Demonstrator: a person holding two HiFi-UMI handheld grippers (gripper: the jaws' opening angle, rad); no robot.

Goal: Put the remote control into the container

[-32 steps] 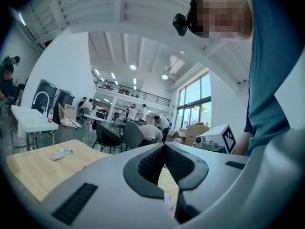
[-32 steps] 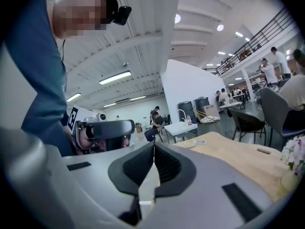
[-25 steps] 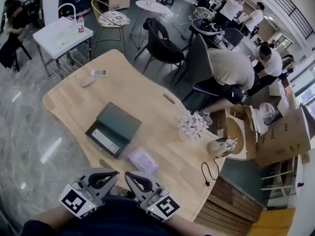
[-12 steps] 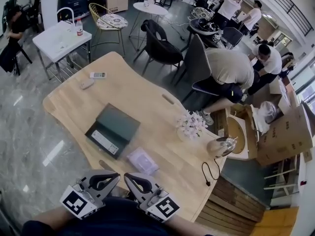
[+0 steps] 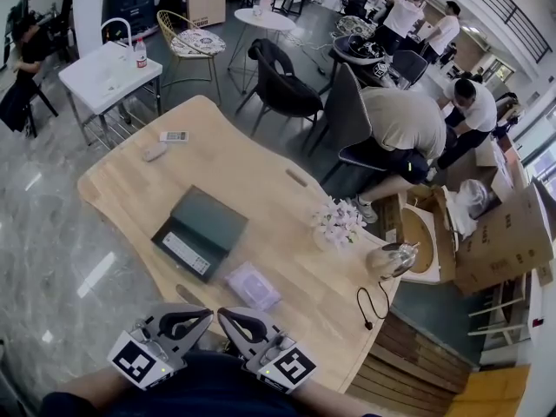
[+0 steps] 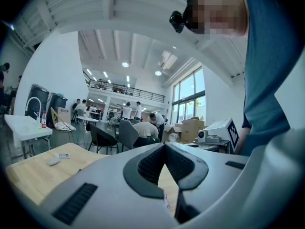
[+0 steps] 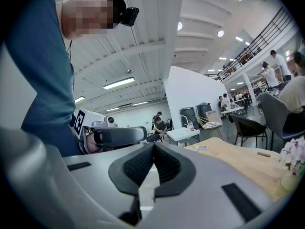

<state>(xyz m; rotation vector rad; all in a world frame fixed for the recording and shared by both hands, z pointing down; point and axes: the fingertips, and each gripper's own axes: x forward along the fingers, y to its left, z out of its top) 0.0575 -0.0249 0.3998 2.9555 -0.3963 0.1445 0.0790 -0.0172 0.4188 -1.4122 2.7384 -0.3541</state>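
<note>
Hovering | left gripper (image 6: 164, 147), right gripper (image 7: 153, 144): ribbed fingers (image 7: 138, 165) closed, empty | white remote (image 5: 174, 136), boxy dark container (image 5: 201, 228) on wood table (image 5: 261, 189)

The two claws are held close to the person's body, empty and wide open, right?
Not wide open: both are shut. The left claw shows its jaws together in the left gripper view, the right claw in the right gripper view. They are held close to the person's body, empty.

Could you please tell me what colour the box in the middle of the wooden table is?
Dark grey-green; the box shows best in the head view.
</note>
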